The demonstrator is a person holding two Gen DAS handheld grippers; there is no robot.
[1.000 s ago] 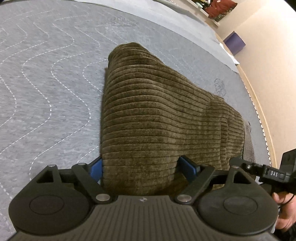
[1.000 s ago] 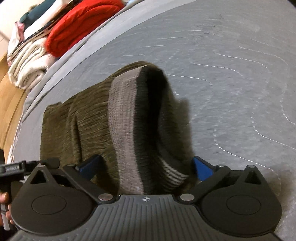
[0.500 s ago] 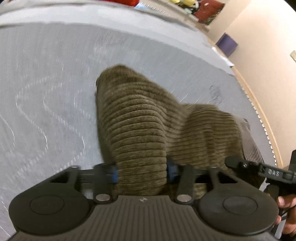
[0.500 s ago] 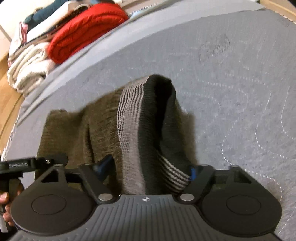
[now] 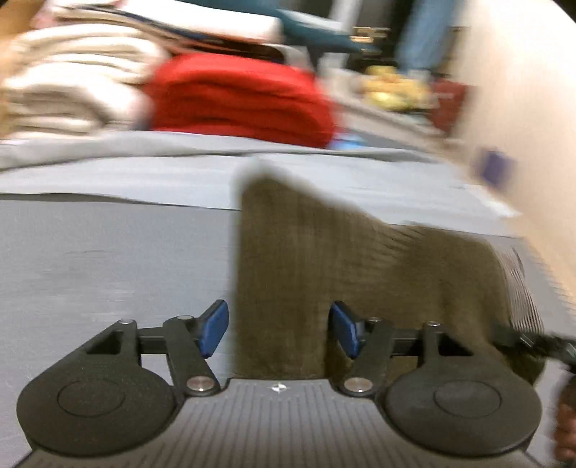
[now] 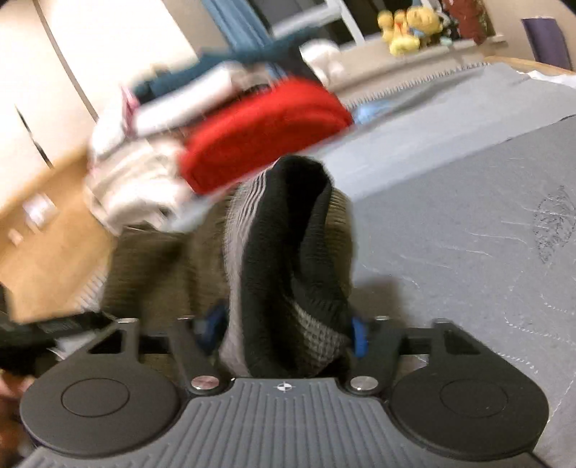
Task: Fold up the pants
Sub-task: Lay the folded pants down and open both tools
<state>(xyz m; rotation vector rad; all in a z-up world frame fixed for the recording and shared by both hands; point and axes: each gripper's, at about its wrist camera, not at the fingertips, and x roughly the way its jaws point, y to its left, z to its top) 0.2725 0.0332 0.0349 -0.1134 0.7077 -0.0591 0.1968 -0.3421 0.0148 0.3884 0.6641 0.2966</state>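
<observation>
The olive-brown corduroy pants [image 5: 309,266] hang lifted above the grey quilted bed [image 5: 108,259]. My left gripper [image 5: 279,329] is shut on a leg fold of the pants, its blue pads [image 5: 216,325] pressing both sides. In the right wrist view my right gripper [image 6: 288,333] is shut on the waistband end [image 6: 284,252], where the grey striped band and dark lining show. The other gripper shows at the edge of each view, and both views are blurred.
A red folded blanket [image 5: 241,97] and cream folded linens [image 5: 68,93] are stacked at the far edge of the bed. Yellow plush toys [image 6: 410,28] sit on a shelf behind. A cream wall [image 5: 522,90] is on the right, wooden floor [image 6: 46,223] on the left.
Both grippers have risen and tilted up, lifting the pants off the bed; the views now look toward the far stacked linens. The left jaws closed on the fabric earlier and still hold it.
</observation>
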